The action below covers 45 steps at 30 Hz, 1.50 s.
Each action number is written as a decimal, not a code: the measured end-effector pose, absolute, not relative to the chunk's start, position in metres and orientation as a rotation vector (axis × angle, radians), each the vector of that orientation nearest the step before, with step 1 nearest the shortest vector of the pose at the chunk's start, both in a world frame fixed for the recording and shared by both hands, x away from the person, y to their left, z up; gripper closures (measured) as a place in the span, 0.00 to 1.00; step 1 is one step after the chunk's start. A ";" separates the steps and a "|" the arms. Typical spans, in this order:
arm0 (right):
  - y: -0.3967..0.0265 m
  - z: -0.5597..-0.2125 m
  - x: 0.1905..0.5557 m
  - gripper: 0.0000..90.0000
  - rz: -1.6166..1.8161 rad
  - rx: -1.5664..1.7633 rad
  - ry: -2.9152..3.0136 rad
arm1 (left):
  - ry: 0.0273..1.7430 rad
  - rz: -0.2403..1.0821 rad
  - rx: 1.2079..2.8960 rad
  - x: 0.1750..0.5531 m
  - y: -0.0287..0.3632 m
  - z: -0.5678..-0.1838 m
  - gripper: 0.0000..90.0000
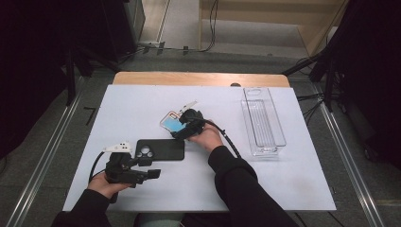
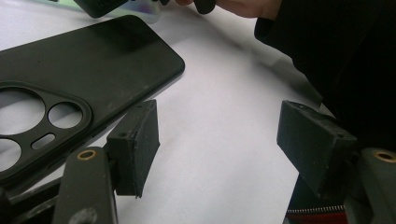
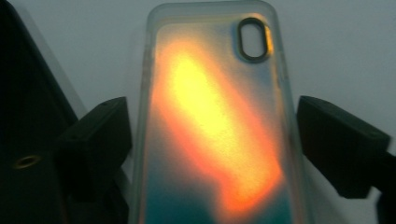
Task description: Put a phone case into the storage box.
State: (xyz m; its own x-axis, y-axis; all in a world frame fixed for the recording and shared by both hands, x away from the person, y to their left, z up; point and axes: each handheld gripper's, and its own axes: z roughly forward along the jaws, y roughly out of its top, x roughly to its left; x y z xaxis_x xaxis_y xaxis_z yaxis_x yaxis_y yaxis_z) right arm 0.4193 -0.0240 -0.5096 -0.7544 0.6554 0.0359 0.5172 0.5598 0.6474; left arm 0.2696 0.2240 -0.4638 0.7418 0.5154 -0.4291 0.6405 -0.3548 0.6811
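Observation:
A black phone case (image 1: pixel 161 149) (image 2: pixel 93 74) lies flat on the white table sheet (image 1: pixel 142 104), camera cut-outs toward my left. My left gripper (image 1: pixel 149 167) (image 2: pixel 219 135) rests just in front of it, open; its left pad (image 2: pixel 135 144) sits by the case's near edge and only bare sheet lies between the pads. A translucent iridescent phone case (image 1: pixel 171 122) (image 3: pixel 215 126), glowing orange and teal, lies farther back. My right gripper (image 1: pixel 182 127) (image 3: pixel 212 140) points down over it, with a pad against each long side.
A clear plastic tray (image 1: pixel 262 123) stands empty at the right of the sheet. The wooden table edge (image 1: pixel 198 78) runs along the back. The person's right sleeve (image 2: pixel 336 60) reaches across close to my left gripper.

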 end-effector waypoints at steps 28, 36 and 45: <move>-0.045 -0.473 0.413 0.17 1.085 0.999 2.580 | 0.871 -0.198 2.016 0.269 0.221 -0.461 0.34; -0.065 -0.451 0.398 0.17 1.145 1.040 2.587 | 0.883 -0.248 2.014 0.270 0.218 -0.459 0.34; -0.091 -0.439 0.375 0.17 1.181 1.034 2.614 | 0.879 -0.271 1.992 0.272 0.217 -0.456 0.30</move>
State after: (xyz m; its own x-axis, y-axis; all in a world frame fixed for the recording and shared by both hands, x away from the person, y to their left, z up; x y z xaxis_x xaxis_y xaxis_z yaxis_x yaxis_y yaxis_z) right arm 0.3749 -0.0907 -0.4394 -0.7664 0.6157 0.1832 0.5445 0.4712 0.6939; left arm 0.2724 0.2166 -0.4560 0.7218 0.4755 -0.5028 0.6761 -0.3292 0.6592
